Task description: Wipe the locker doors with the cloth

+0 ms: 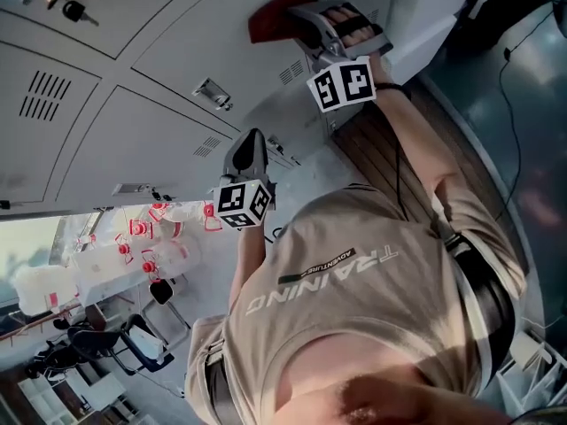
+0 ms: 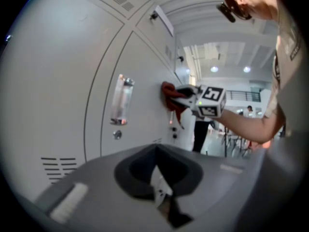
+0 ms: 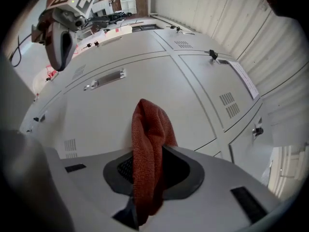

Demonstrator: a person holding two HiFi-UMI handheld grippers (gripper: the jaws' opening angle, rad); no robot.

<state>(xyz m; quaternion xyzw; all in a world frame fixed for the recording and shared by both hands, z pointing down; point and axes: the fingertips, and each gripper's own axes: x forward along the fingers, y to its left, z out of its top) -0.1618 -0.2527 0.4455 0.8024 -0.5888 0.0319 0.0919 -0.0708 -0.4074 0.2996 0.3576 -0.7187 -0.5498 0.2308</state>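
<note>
The red cloth [image 1: 273, 18] is pressed flat against a grey locker door [image 1: 177, 34], and my right gripper [image 1: 301, 14] is shut on it. In the right gripper view the cloth [image 3: 148, 153] stands folded between the jaws, its top touching the door [image 3: 145, 86]. My left gripper [image 1: 251, 142] hangs lower, a little off the lockers, jaws closed with nothing between them. From the left gripper view the cloth [image 2: 170, 94] and the right gripper [image 2: 186, 96] show further along the locker row, past a metal door handle [image 2: 120, 100].
A key [image 1: 75, 11] hangs in a locker lock at the upper left. A table with several red-capped bottles [image 1: 146, 237] and an office chair [image 1: 133, 339] stand beyond the lockers. A paper label [image 3: 244, 79] is stuck on a neighbouring door.
</note>
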